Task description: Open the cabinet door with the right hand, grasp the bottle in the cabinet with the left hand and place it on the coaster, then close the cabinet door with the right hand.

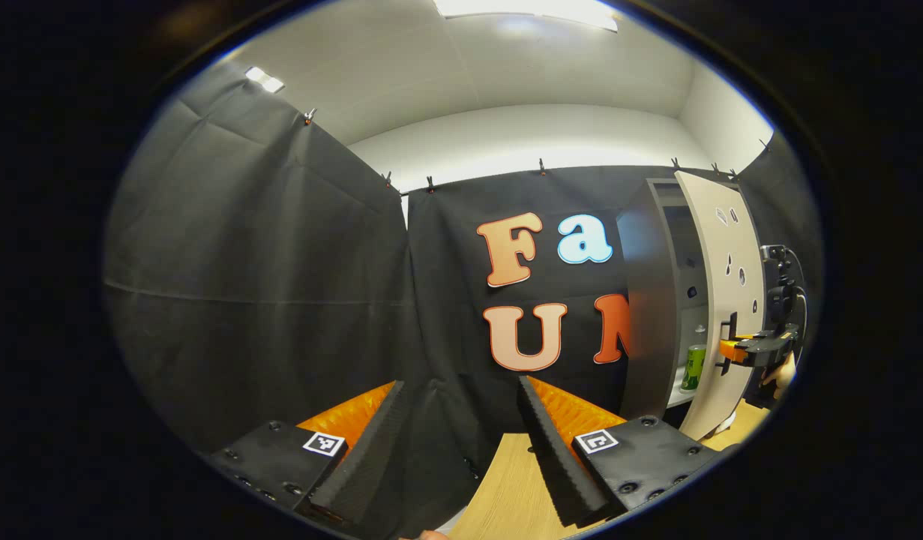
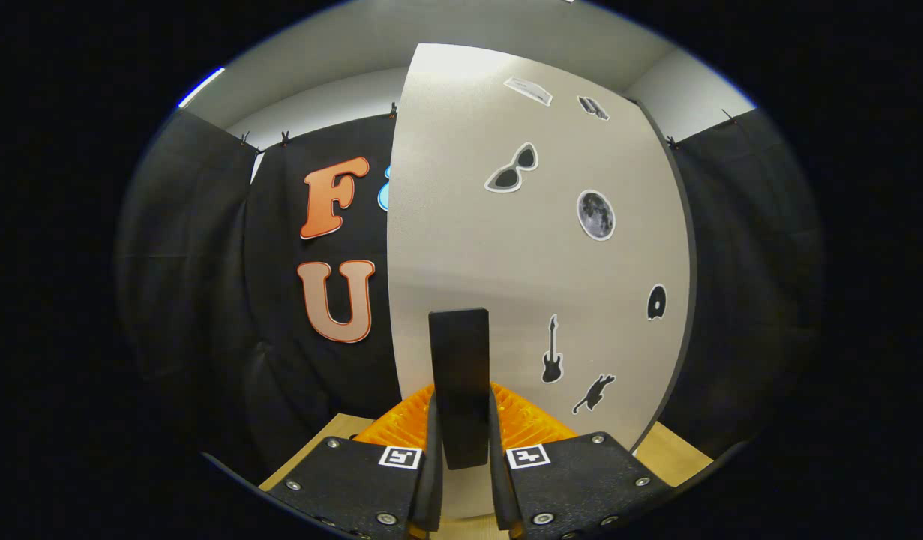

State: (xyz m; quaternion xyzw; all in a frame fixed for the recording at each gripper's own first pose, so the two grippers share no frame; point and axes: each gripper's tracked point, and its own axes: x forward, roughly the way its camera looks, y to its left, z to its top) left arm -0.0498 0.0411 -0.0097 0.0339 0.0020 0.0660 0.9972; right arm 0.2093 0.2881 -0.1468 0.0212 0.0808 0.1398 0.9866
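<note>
Wooden table (image 1: 506,487) — one bottle (image 1: 693,367)

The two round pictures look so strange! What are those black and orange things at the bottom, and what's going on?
A person holds a grabbing tool in each hand, and a small camera rides on each tool. In the left gripper view, the left gripper has its jaws wide apart, holding nothing, above a wooden table. Farther off stands a grey cabinet with its door partly open and a green bottle inside. In the right gripper view, the right gripper has its jaws closed on the door's black handle. The door carries stickers, such as a guitar.
</note>
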